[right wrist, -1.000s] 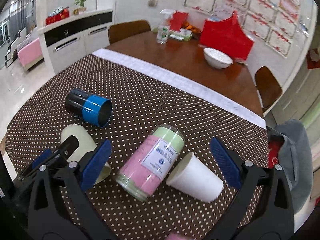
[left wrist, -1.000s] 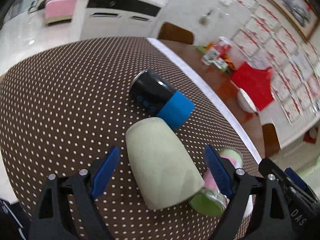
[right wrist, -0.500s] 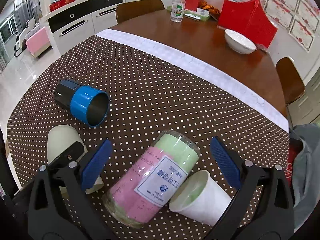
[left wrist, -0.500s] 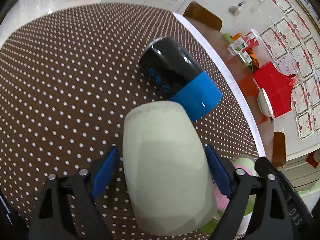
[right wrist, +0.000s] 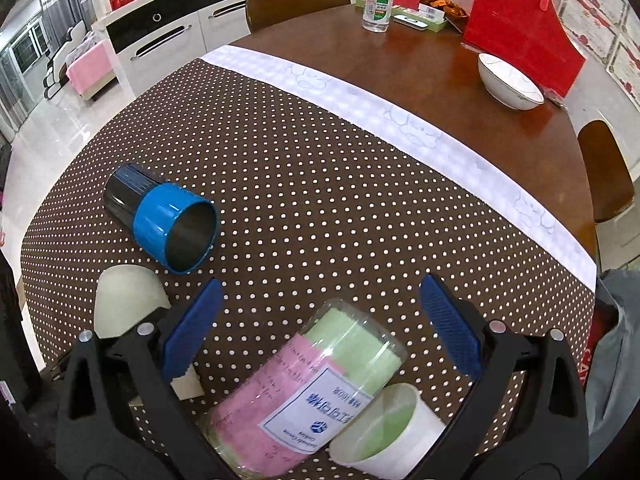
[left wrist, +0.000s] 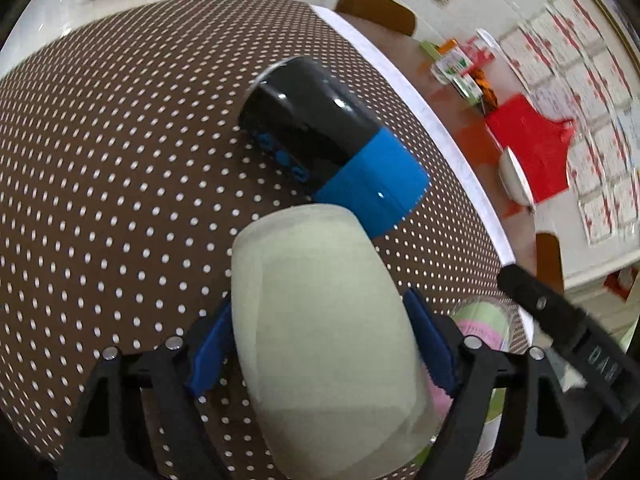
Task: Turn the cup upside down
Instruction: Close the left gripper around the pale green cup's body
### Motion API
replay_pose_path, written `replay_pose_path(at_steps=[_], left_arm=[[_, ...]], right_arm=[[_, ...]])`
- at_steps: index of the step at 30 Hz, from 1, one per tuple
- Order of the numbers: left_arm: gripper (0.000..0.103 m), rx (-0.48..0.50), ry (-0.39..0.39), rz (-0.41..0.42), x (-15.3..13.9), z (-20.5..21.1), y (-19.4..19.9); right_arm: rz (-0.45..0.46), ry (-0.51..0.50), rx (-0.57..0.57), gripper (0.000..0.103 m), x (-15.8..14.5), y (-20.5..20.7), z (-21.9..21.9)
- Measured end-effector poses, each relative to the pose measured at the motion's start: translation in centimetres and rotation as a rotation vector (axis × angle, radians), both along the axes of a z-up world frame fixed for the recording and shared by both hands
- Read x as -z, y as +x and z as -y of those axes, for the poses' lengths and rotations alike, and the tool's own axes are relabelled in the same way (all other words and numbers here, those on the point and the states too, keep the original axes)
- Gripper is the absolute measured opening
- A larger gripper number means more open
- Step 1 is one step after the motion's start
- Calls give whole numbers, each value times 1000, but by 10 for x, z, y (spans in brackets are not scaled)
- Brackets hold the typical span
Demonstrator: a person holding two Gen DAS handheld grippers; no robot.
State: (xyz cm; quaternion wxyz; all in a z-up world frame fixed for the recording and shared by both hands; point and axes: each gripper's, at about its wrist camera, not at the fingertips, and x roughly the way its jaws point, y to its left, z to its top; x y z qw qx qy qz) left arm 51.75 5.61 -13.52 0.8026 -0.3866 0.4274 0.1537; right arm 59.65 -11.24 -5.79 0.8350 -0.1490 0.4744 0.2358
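Note:
A pale green cup (left wrist: pixel 328 336) lies on its side on the brown dotted tablecloth (left wrist: pixel 120 160). My left gripper (left wrist: pixel 320 344) is shut on it, blue pads against both sides, base pointing away from the camera. The cup's base also shows in the right wrist view (right wrist: pixel 124 300). My right gripper (right wrist: pixel 320 336) is open and empty above a clear jar (right wrist: pixel 308 396) with pink and green contents.
A black and blue cup (left wrist: pixel 332 144) lies on its side just beyond the green cup; it also shows in the right wrist view (right wrist: pixel 164 220). A white paper cup (right wrist: pixel 384 432) lies beside the jar. A white bowl (right wrist: pixel 508 88) and red stand (right wrist: pixel 516 36) sit on the bare wood.
My left gripper moved forward around the pale green cup and closed on it. My right gripper moved forward over the jar and stayed open.

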Motion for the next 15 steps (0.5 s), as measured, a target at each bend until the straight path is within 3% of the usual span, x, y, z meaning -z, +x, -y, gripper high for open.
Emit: replay_pose_path(at_steps=[15], left_arm=[[79, 153, 83, 52, -13, 10, -12]], right_arm=[[-21, 53, 83, 97, -15, -14, 31]])
